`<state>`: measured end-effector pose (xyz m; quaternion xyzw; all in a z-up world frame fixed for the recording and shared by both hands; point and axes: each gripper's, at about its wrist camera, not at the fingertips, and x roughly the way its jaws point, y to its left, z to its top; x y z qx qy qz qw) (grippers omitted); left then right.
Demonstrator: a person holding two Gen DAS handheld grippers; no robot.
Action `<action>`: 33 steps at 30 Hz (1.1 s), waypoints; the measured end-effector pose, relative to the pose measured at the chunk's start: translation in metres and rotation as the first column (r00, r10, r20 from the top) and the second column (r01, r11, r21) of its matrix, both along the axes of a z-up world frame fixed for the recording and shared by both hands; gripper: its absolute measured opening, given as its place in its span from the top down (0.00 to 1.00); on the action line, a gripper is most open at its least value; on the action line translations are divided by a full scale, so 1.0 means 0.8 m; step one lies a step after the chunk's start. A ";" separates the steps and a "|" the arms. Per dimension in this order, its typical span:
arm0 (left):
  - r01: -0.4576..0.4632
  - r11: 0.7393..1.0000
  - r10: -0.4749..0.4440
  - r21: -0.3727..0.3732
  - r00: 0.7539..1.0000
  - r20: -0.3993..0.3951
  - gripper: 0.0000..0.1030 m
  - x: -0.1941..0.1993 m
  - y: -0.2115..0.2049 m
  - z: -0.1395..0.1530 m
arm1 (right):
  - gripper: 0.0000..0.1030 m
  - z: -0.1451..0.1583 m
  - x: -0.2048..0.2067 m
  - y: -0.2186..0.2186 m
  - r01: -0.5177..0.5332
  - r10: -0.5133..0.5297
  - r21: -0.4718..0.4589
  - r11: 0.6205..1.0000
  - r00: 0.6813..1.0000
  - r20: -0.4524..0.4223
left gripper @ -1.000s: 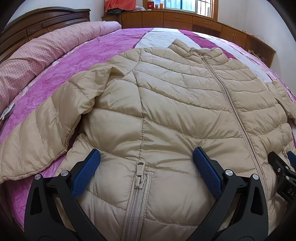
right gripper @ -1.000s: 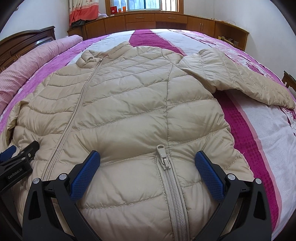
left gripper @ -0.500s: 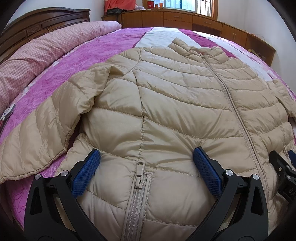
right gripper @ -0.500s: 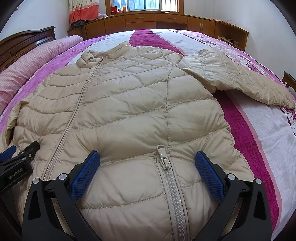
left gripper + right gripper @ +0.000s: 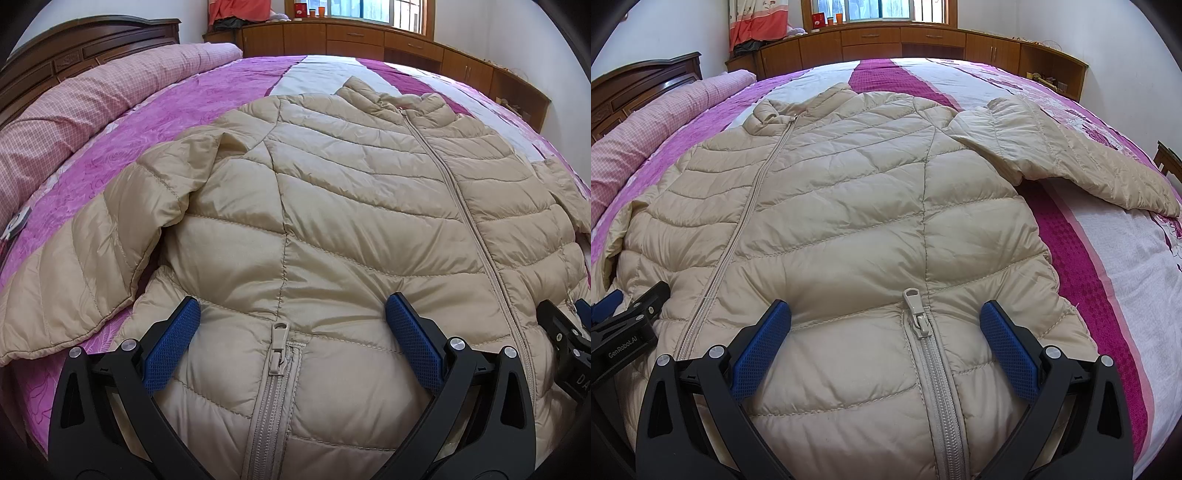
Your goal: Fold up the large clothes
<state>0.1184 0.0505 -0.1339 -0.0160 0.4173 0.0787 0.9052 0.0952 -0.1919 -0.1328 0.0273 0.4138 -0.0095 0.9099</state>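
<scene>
From the pink rolled quilt (image 5: 92,96) along the bed's (image 5: 155,122) left edge, the beige puffer jacket (image 5: 351,221) lies spread front-up across the middle, the left gripper (image 5: 293,332) and right gripper (image 5: 886,332) fingers spread wide over its hem pockets, gripping nothing.

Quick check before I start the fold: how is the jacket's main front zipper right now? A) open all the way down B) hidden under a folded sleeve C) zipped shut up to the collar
C: the front zipper runs closed along the beige puffer jacket up to the collar, with both front panels joined and nothing lying across it.
</scene>
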 end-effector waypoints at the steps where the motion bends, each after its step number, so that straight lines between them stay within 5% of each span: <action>1: 0.000 1.000 0.000 0.000 1.000 0.000 0.03 0.001 0.001 0.000 | 0.05 0.000 -0.001 0.000 0.000 0.000 0.000 1.000 1.000 0.000; 33: -0.001 1.000 0.001 0.001 1.000 0.001 0.03 0.002 0.002 0.000 | 0.05 0.000 0.000 0.000 0.000 0.000 0.000 1.000 1.000 0.000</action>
